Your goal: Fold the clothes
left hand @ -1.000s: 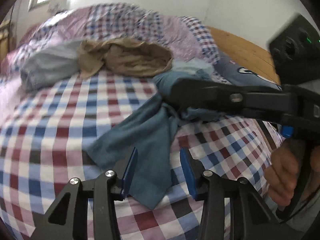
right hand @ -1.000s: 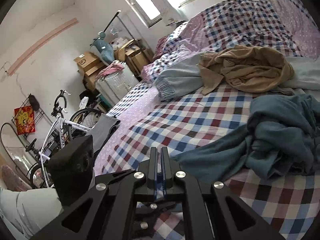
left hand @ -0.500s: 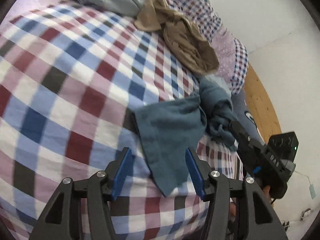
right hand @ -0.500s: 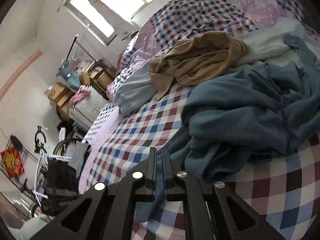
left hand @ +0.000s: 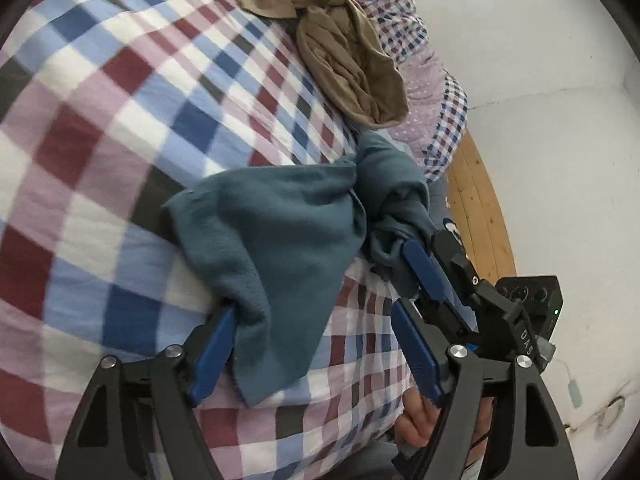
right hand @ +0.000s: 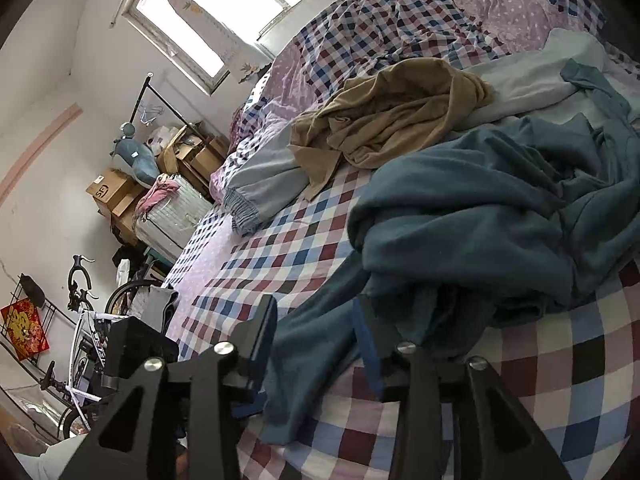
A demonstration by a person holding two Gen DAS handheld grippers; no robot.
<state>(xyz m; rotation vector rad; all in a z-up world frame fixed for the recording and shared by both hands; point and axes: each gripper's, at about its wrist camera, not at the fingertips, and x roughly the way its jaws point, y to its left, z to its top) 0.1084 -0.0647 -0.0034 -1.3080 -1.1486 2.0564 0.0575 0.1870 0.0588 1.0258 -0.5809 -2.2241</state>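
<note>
Both grippers' fingers spread open around the crumpled teal fleece garment (left hand: 280,236) on the checked bed (left hand: 120,120): left gripper (left hand: 312,348) at six o'clock, right gripper (right hand: 316,344).

"DAS" on right gripper (left hand: 424,276)

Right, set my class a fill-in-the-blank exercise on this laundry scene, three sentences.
1. The left gripper and the right gripper both straddle the teal garment with jaws ____.
2. The tan garment lies on a bed cover with a ____ pattern.
3. At the right wrist view's lower left stands a white-framed ____.

Missing words: open; checked; bicycle
</note>
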